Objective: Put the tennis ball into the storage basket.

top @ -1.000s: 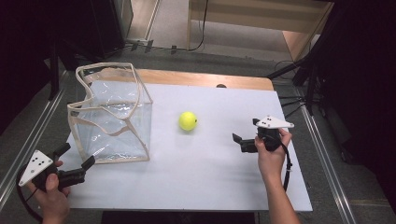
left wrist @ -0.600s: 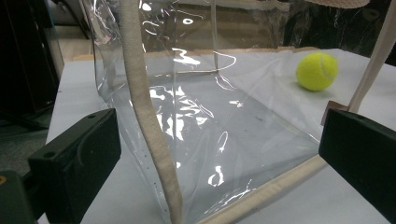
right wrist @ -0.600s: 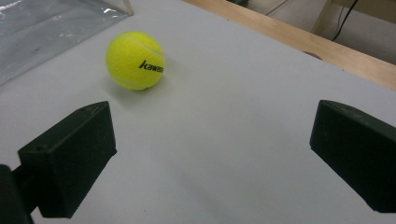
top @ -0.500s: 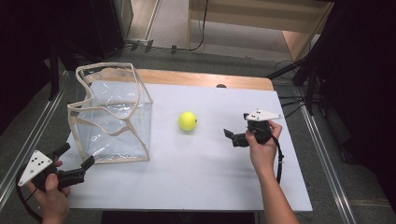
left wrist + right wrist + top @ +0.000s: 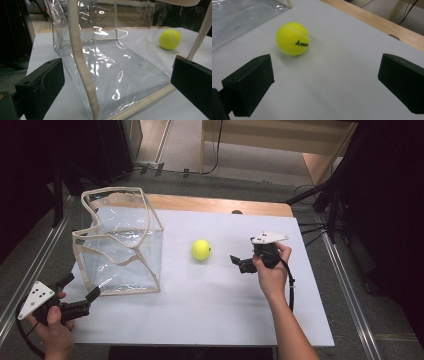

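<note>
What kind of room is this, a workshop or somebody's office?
Probably a lab or test room set up for recording hand work. A white table holds just a tennis ball and a clear plastic bag, a person's hands hold the left gripper and right gripper, and cables and stands crowd the floor behind.

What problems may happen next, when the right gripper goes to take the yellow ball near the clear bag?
The tennis ball lies loose on the flat white table, off to one side of the open right gripper; a jaw that touches it first may roll it away. The clear bag looks soft, with a wavy rim; it may sag or slide if the open left gripper does not steady it.
</note>
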`<state>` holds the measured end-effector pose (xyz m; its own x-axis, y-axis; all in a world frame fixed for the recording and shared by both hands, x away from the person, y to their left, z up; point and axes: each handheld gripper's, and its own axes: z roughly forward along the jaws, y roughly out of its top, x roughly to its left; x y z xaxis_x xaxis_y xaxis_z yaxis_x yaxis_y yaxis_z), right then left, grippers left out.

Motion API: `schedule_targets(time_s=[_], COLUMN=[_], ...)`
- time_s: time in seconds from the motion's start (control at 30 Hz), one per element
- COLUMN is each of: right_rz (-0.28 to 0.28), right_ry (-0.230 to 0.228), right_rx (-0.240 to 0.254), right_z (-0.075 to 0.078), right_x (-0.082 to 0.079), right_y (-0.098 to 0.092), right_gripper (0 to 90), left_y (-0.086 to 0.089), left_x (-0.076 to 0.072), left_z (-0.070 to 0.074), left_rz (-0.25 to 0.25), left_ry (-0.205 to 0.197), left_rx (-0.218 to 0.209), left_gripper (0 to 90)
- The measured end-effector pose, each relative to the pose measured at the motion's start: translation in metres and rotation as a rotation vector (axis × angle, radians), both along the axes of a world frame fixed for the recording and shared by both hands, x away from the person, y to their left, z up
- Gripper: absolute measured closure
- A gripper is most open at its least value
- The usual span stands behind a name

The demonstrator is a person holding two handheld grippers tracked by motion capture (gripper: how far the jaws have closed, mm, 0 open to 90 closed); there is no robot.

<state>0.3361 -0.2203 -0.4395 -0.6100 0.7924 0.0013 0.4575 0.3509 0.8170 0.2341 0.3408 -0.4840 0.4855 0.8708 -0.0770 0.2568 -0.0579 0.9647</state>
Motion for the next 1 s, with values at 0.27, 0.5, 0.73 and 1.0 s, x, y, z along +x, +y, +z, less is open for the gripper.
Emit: schedule_targets(time_s=[0.27, 0.5, 0.73, 1.0], right_rz=[0.012, 0.041, 0.068, 0.107], right_ry=[0.025, 0.039, 0.06, 0.091], right_rx=[0.001, -0.02, -0.029, -0.062], right_z=[0.0, 0.002, 0.002, 0.002], right_x=[0.009, 0.017, 0.027, 0.039], right_y=[0.005, 0.015, 0.023, 0.036], right_gripper=[0.0, 0.0, 0.0, 0.0], left_y=[-0.001, -0.001, -0.001, -0.001], left_x=[0.0, 0.0, 0.0, 0.0], left_z=[0.0, 0.0, 0.0, 0.0], left_rz=[-0.004, -0.005, -0.006, -0.008], left_ry=[0.0, 0.0, 0.0, -0.001], left_rx=[-0.002, 0.002, -0.002, -0.001], left_gripper=[0.0, 0.0, 0.0, 0.0])
